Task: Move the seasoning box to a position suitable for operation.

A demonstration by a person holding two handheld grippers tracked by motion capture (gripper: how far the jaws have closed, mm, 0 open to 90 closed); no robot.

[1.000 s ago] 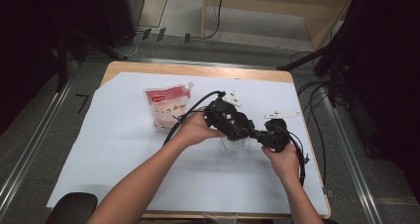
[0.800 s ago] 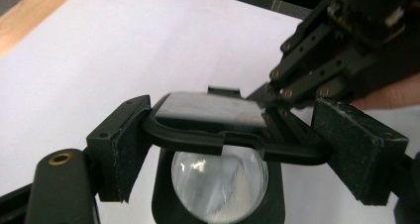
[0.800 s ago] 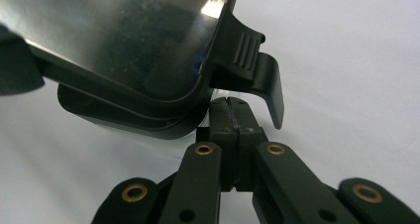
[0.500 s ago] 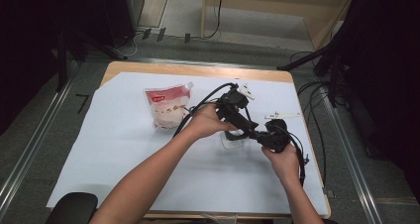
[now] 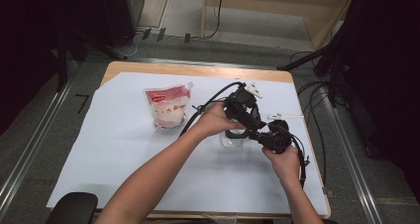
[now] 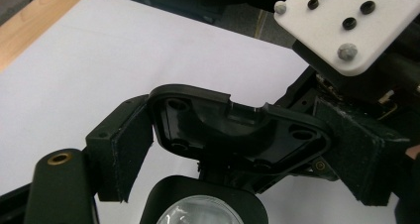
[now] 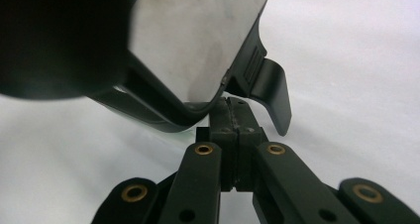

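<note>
Clear glass container (image 5: 232, 138) with a black plastic rim sits on the white sheet covering the worktop (image 5: 99, 149), right of centre and nearer the right edge than the left. In the right gripper view its pale, glossy side and dark rim (image 7: 163, 112) fill the upper left, tilted, with a black tab (image 7: 275, 97) hanging from its far side.

Right gripper (image 5: 274, 139), held from the front edge side, has its two black jaws pressed flat together; in its own view the pads (image 7: 236, 116) meet just under the container's rim, and I cannot tell whether a thin part of the container is pinched between them.

Left gripper (image 5: 241, 107) hovers above and just behind the container. In the left gripper view its jaws clasp a flat black plastic lid (image 6: 237, 130) of rounded rectangular shape, one padded finger (image 6: 131, 149) on each short end. Below the lid lies the container's round opening (image 6: 205, 211).

Toward the back-left part of the worktop, well apart from both tools, lies a white plastic pouch with a red label and a corner spout (image 5: 168, 107).
</note>
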